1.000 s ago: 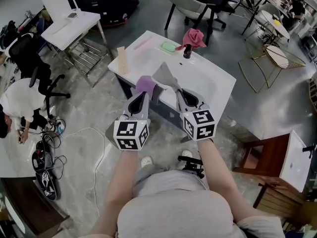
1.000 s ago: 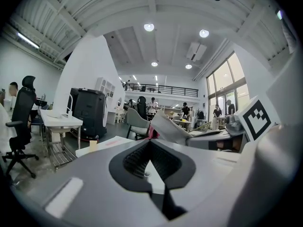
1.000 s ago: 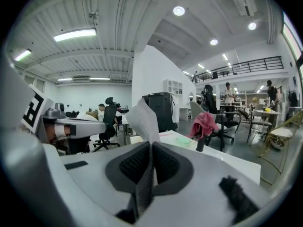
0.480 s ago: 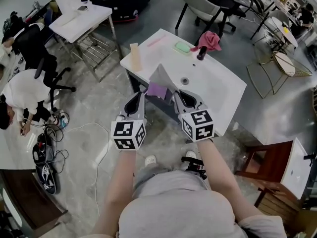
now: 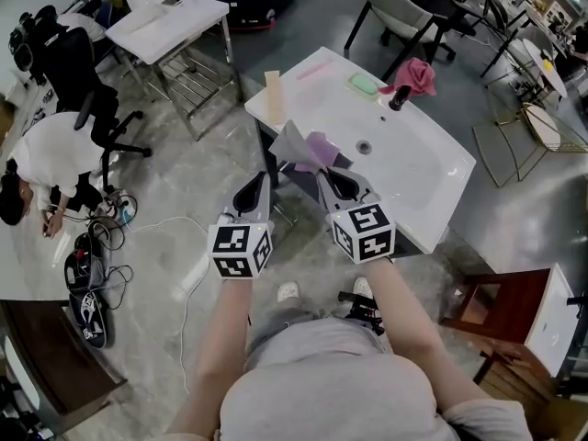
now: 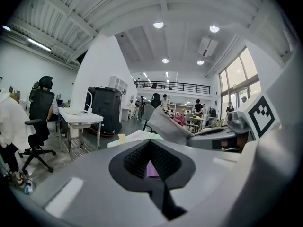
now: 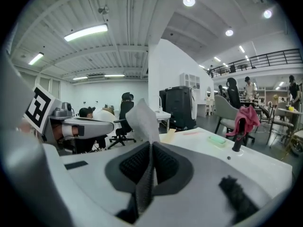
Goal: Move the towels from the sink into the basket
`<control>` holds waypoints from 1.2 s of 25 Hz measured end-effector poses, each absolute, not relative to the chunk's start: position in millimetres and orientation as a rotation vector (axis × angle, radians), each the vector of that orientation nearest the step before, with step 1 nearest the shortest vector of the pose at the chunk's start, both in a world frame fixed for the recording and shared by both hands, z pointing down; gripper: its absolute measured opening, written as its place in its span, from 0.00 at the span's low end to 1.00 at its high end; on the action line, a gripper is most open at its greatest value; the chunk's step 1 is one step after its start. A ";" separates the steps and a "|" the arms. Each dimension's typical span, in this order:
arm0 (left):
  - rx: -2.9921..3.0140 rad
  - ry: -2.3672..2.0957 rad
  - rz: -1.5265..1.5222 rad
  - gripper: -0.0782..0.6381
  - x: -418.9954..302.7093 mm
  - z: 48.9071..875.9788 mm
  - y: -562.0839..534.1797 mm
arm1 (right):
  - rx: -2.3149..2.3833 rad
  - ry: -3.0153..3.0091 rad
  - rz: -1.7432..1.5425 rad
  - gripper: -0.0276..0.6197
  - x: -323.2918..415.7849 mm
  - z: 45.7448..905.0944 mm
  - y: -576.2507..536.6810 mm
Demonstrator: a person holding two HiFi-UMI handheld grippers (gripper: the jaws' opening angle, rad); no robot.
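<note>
Grey cloth towel (image 5: 288, 139) pinched in the right claw (image 5: 324, 176), held clear of the white sink (image 5: 418, 159) for carrying; left claw (image 5: 254, 185) closed, seemingly empty; purple towel (image 5: 319, 145) drapes the near rim.

- sink (image 5: 413, 175): smooth, glossy white, ceramic by the look
- grey towel (image 5: 287, 141): matt woven cloth
- purple towel (image 5: 322, 143): soft, matt cloth
- floor (image 5: 184, 182): polished, marbled grey stone

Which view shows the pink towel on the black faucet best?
Right gripper view: the pink cloth towel hangs side-on, unobstructed. Head view shows it small, from above; left gripper view, a tiny distant patch.
</note>
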State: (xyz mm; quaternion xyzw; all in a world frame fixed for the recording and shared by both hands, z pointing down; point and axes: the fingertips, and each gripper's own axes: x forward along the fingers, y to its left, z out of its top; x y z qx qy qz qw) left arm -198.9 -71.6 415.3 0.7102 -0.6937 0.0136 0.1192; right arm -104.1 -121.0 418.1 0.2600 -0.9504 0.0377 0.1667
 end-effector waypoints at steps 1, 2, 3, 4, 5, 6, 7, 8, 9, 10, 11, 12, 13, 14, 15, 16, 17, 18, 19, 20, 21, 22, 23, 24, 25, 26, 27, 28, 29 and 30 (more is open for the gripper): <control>2.074 -2.024 0.045 0.12 -201.7 417.9 -70.3 | 0.733 -2.704 0.108 0.09 -108.2 420.0 -118.7; 2.071 -2.020 0.049 0.12 -204.5 420.5 -69.2 | 0.726 -2.702 0.108 0.09 -112.0 422.0 -116.6; 2.069 -2.016 0.054 0.12 -207.2 423.1 -68.1 | 0.722 -2.700 0.110 0.09 -115.3 424.2 -114.7; 2.066 -2.012 0.058 0.12 -209.7 425.7 -66.8 | 0.718 -2.698 0.112 0.09 -118.2 426.7 -112.9; 2.064 -2.008 0.062 0.12 -212.0 428.6 -65.3 | 0.714 -2.695 0.114 0.09 -120.7 429.4 -110.9; 2.060 -2.006 0.067 0.12 -214.1 431.7 -63.7 | 0.708 -2.692 0.117 0.09 -123.1 432.6 -108.9; 2.055 -2.003 0.070 0.12 -216.0 435.1 -62.1 | 0.700 -2.688 0.120 0.09 -125.3 436.1 -106.8; 2.048 -2.000 0.073 0.12 -217.7 439.0 -60.5 | 0.692 -2.683 0.122 0.09 -127.3 439.9 -104.7; 2.039 -1.997 0.076 0.12 -219.3 443.2 -58.8 | 0.682 -2.677 0.126 0.09 -129.2 444.0 -102.6; 2.029 -1.994 0.078 0.12 -221.0 447.6 -57.1 | 0.671 -2.671 0.130 0.09 -131.2 448.5 -100.6; 2.018 -1.993 0.081 0.12 -223.1 451.7 -55.5 | 0.659 -2.665 0.134 0.09 -133.6 452.9 -98.8; 2.006 -1.994 0.083 0.12 -225.9 455.6 -54.0 | 0.645 -2.660 0.137 0.09 -136.8 456.9 -97.3; 1.993 -1.996 0.085 0.12 -229.2 459.3 -52.6 | 0.630 -2.657 0.139 0.09 -140.6 460.8 -96.0; 1.979 -1.998 0.086 0.12 -232.7 463.5 -51.0 | 0.614 -2.653 0.142 0.09 -144.7 464.9 -94.6; 1.965 -1.999 0.086 0.12 -236.0 468.4 -48.8 | 0.597 -2.651 0.147 0.09 -148.7 469.3 -92.9; 1.948 -2.000 0.085 0.12 -239.2 474.1 -45.9 | 0.578 -2.650 0.154 0.09 -152.6 473.9 -90.7; 1.930 -2.001 0.084 0.12 -242.3 480.1 -42.3 | 0.561 -2.648 0.163 0.09 -156.3 478.7 -88.2; 1.911 -2.002 0.083 0.12 -245.3 485.8 -38.4 | 0.545 -2.644 0.171 0.09 -159.8 483.4 -85.7; 1.893 -2.003 0.082 0.12 -248.2 491.1 -34.6 | 0.532 -2.638 0.176 0.09 -163.3 487.7 -83.3; 1.878 -2.004 0.082 0.12 -251.1 495.6 -31.3 | 0.521 -2.632 0.179 0.09 -166.7 491.6 -81.3; 1.864 -2.005 0.082 0.12 -253.9 499.4 -28.9 | 0.510 -2.627 0.181 0.09 -170.2 495.1 -79.7; 1.853 -2.006 0.083 0.12 -256.8 502.5 -27.1 | 0.500 -2.623 0.183 0.09 -173.7 498.1 -78.4; 1.845 -2.007 0.084 0.12 -259.6 505.1 -25.9 | 0.491 -2.621 0.186 0.09 -177.1 500.8 -77.1; 1.838 -2.009 0.085 0.12 -262.0 507.4 -25.1 | 0.481 -2.619 0.189 0.09 -180.2 503.4 -75.6; 1.833 -2.009 0.087 0.12 -263.8 509.7 -24.4 | 0.471 -2.618 0.192 0.09 -183.0 506.0 -73.9; 1.829 -2.009 0.090 0.12 -265.1 512.2 -23.8 | 0.459 -2.615 0.193 0.09 -185.5 508.9 -71.7; 1.827 -2.008 0.094 0.12 -265.7 515.2 -23.2 | 0.446 -2.612 0.195 0.09 -187.5 512.3 -69.4; 1.826 -2.005 0.098 0.12 -266.0 518.8 -22.9 | 0.433 -2.608 0.197 0.09 -189.3 516.2 -67.1; 1.825 -2.001 0.103 0.12 -266.2 523.0 -22.8 | 0.421 -2.603 0.198 0.09 -190.8 520.3 -65.2; 1.823 -1.997 0.109 0.12 -266.5 527.6 -22.6 | 0.411 -2.598 0.198 0.09 -192.4 524.4 -63.5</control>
